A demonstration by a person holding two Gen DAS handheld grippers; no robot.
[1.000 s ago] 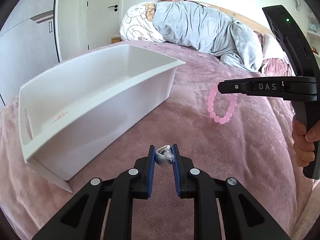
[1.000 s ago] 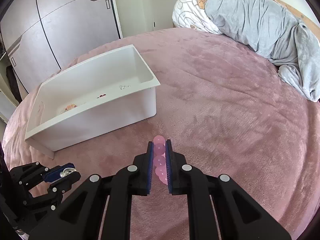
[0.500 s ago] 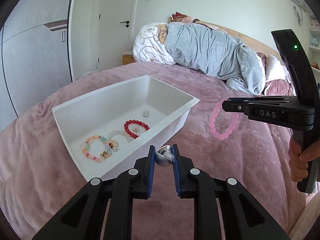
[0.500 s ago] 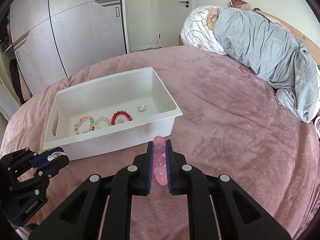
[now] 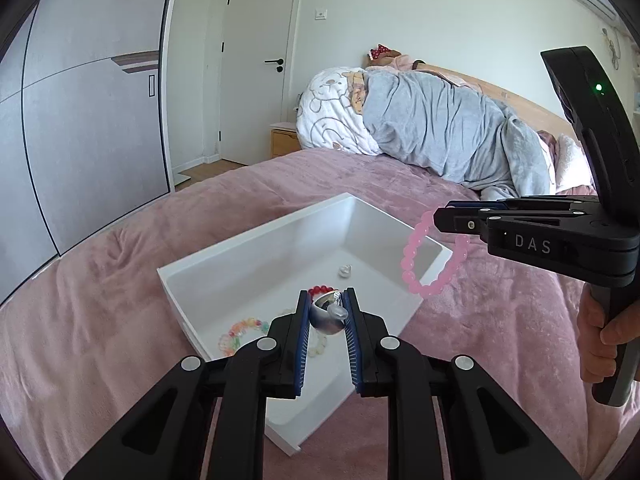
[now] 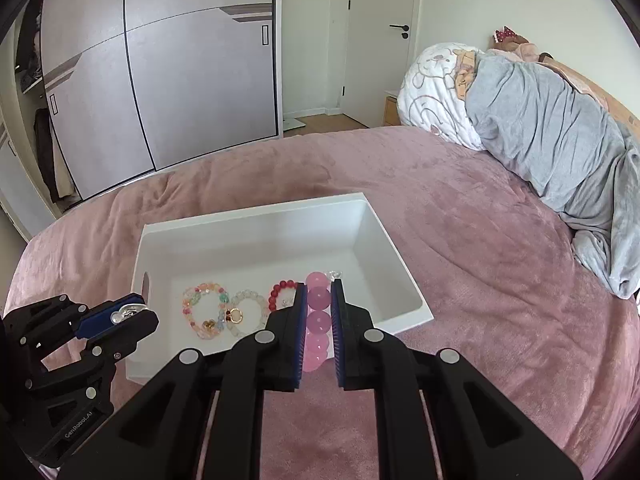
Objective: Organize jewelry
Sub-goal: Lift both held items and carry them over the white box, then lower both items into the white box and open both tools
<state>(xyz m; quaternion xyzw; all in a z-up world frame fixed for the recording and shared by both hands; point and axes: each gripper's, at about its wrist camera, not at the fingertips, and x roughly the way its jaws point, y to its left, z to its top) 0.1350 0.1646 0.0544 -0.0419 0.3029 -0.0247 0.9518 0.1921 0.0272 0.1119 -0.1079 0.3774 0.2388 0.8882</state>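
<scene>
Both loads are mid-carry: the left gripper [image 5: 327, 312] clamps a silver ring [image 5: 326, 315], the right gripper [image 6: 318, 320] a pink bead bracelet [image 6: 318, 322], each needing release above the white bin [image 6: 256, 220].

Bin [image 6: 404, 280] looks like smooth matt white plastic, sitting on a fuzzy pink plush bedspread [image 6: 480, 280]. Ring [image 5: 326, 314] above the bin is shiny polished metal; pink bead bracelet [image 5: 412, 276] glossy, translucent.
</scene>
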